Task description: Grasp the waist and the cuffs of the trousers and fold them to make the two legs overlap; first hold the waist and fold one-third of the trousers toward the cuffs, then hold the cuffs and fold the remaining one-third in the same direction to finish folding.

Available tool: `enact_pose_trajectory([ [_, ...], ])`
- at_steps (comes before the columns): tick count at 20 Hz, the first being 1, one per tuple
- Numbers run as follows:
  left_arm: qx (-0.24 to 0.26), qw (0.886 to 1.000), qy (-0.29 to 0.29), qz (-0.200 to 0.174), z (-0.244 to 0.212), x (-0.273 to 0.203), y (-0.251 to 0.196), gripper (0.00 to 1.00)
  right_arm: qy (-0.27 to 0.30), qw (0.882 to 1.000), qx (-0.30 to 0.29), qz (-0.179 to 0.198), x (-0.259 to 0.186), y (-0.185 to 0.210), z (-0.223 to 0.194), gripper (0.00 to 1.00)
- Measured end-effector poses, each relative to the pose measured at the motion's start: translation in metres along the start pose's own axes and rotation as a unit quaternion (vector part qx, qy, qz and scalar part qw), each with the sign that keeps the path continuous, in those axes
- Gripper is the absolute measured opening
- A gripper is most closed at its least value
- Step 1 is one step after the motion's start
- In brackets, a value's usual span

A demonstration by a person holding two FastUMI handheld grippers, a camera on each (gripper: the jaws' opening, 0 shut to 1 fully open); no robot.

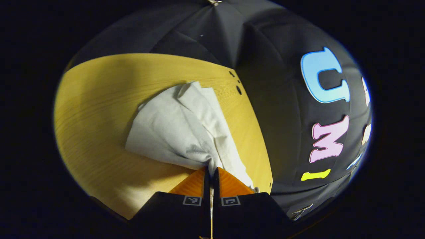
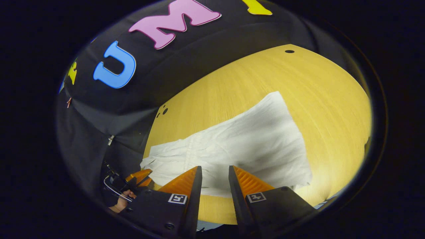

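White trousers (image 1: 179, 132) lie on the yellow wooden table (image 1: 96, 109). In the left gripper view my left gripper (image 1: 211, 170) is shut on a bunched edge of the cloth, which rises a little off the table toward the fingers. In the right gripper view the trousers (image 2: 245, 142) spread flat across the table (image 2: 298, 83). My right gripper (image 2: 215, 170) hovers open above their near edge, with cloth seen in the gap below and nothing pressed between the fingers. The left gripper (image 2: 141, 177), held by a hand, shows at the cloth's left end.
The table's far edge meets the black booth wall (image 1: 282, 99). Small dark holes (image 1: 238, 89) mark the tabletop near that edge. Bare wood lies to the left of the cloth in the left gripper view and beyond it in the right gripper view.
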State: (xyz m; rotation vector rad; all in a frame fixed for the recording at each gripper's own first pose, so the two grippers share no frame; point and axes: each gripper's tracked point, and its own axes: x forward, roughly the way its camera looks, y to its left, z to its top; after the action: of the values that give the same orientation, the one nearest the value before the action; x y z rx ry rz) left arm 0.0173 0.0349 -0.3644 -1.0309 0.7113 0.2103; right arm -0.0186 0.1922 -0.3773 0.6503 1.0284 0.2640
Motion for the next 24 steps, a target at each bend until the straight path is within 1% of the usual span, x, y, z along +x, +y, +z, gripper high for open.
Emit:
enact_pose_trajectory([
  [1, 0.013, 1.000, -0.004, -0.005, 0.000, -0.003, -0.010, 0.05, -0.007, 1.000, 0.005, -0.008, -0.004, -0.010, 0.006, 0.50],
  [2, 0.025, 1.000, -0.008, -0.010, 0.001, -0.006, -0.021, 0.07, -0.012, 1.000, 0.011, -0.016, -0.009, -0.019, 0.011, 0.50],
  [4, 0.056, 0.998, -0.015, -0.015, 0.000, -0.011, -0.040, 0.07, -0.025, 0.999, 0.025, -0.032, -0.016, -0.042, 0.019, 0.50],
  [5, 0.076, 0.997, -0.018, -0.015, -0.001, -0.012, -0.048, 0.05, -0.029, 0.998, 0.034, -0.038, -0.022, -0.055, 0.022, 0.50],
  [6, 0.100, 0.995, -0.020, -0.015, -0.003, -0.014, -0.056, 0.07, -0.032, 0.998, 0.042, -0.046, -0.028, -0.067, 0.023, 0.51],
  [9, 0.164, 0.986, -0.020, -0.019, -0.010, -0.020, -0.084, 0.07, -0.042, 0.995, 0.057, -0.069, -0.048, -0.100, 0.025, 0.50],
  [12, 0.172, 0.983, -0.012, -0.062, -0.020, -0.021, -0.133, 0.07, -0.058, 0.991, 0.082, -0.089, -0.069, -0.134, 0.033, 0.50],
  [16, 0.210, 0.974, 0.006, -0.084, -0.046, -0.007, -0.176, 0.07, -0.086, 0.983, 0.121, -0.108, -0.094, -0.170, 0.044, 0.50],
  [17, 0.222, 0.971, 0.013, -0.091, -0.056, -0.004, -0.185, 0.10, -0.092, 0.981, 0.127, -0.112, -0.100, -0.177, 0.048, 0.50],
  [18, 0.236, 0.967, 0.019, -0.098, -0.066, -0.002, -0.196, 0.07, -0.099, 0.980, 0.131, -0.115, -0.106, -0.184, 0.051, 0.51],
  [19, 0.251, 0.962, 0.026, -0.105, -0.079, 0.001, -0.204, 0.07, -0.104, 0.978, 0.136, -0.118, -0.110, -0.189, 0.053, 0.51],
  [22, 0.309, 0.942, 0.059, -0.120, -0.123, 0.009, -0.226, 0.07, -0.116, 0.974, 0.151, -0.123, -0.120, -0.200, 0.058, 0.51],
  [24, 0.339, 0.928, 0.086, -0.127, -0.159, 0.019, -0.237, 0.07, -0.119, 0.973, 0.155, -0.125, -0.125, -0.208, 0.059, 0.51],
])
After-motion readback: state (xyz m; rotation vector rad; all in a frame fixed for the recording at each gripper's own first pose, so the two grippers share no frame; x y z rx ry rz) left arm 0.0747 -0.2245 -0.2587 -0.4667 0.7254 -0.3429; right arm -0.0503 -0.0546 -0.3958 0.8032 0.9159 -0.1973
